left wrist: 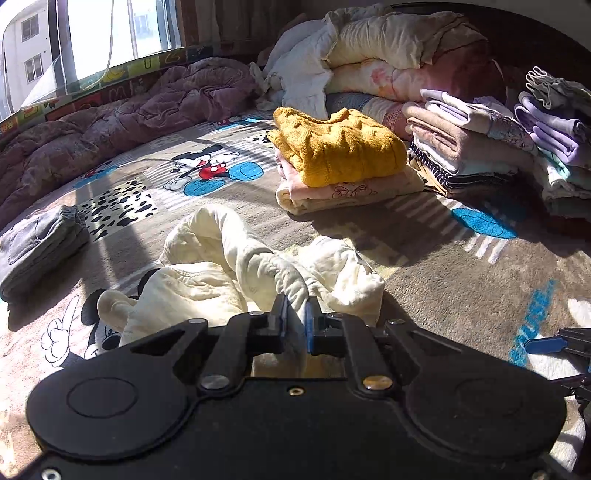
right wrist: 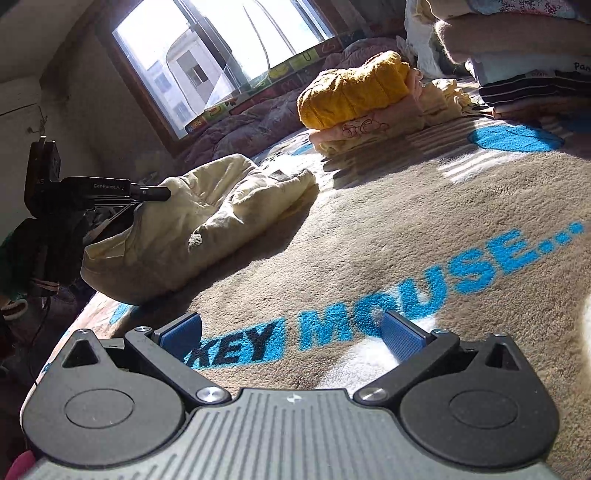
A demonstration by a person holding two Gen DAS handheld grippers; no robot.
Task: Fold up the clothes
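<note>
1. Left claw [left wrist: 297,301] clamped on cream garment [left wrist: 229,273], crumpled on cartoon blanket [left wrist: 424,280].
2. Right claw [right wrist: 291,332] spread apart, empty, low over blanket.
3. Mustard sweater [left wrist: 340,147] tops folded pink stack [left wrist: 351,192]; more folded piles [left wrist: 461,147] beside.
4. Sunlit window [left wrist: 110,33] behind.

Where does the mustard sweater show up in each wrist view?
Left wrist: the mustard sweater sits upper centre, folded on top of a pink garment.
Right wrist: the sweater is upper centre-right, on the same pink garment.
Shared landmark: the crumpled cream garment, nearer the cameras, which the left hand-held gripper pinches.
</note>
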